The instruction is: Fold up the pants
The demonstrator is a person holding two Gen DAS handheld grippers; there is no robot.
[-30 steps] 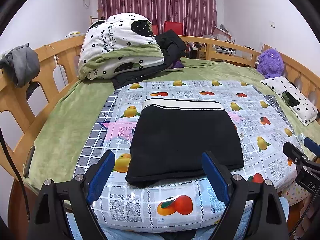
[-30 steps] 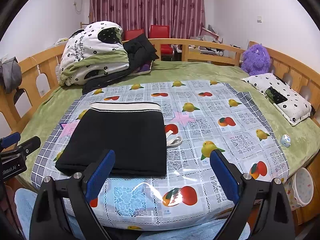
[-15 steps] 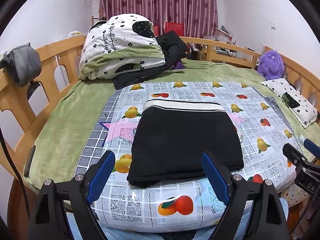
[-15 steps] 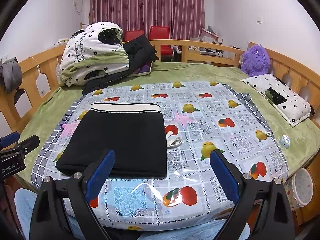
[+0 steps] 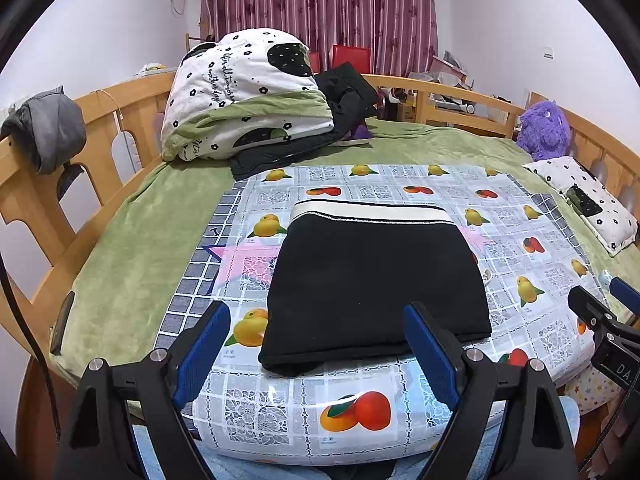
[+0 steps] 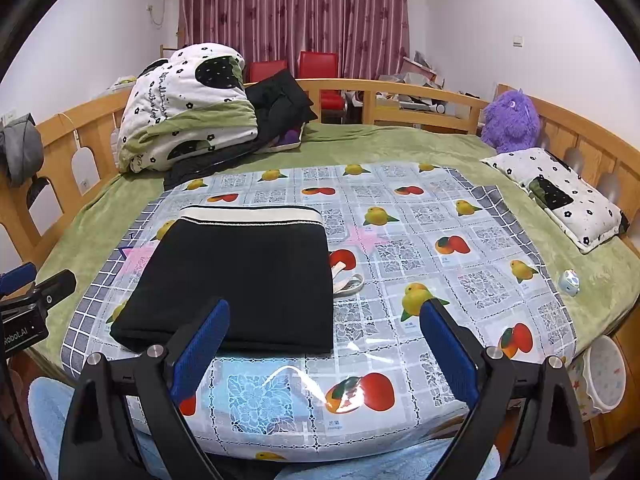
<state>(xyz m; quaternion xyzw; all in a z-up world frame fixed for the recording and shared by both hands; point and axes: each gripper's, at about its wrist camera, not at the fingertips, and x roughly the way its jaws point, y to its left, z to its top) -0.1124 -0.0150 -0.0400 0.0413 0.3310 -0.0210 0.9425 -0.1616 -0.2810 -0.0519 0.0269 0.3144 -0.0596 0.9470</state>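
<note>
Matt black cloth pants lie on a glossy plastic tablecloth.

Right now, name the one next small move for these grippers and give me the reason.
Probably none beyond keeping both clear: the black pants already lie as a flat folded rectangle on the fruit-print cloth, waistband at the far edge. The left gripper and right gripper are open and hold nothing. At most, tuck the white drawstring poking out beside the pants.

- Your left wrist view looks forward from the bed's near edge, low and close.
- Your right view faces likewise; both share the folded pants.
</note>
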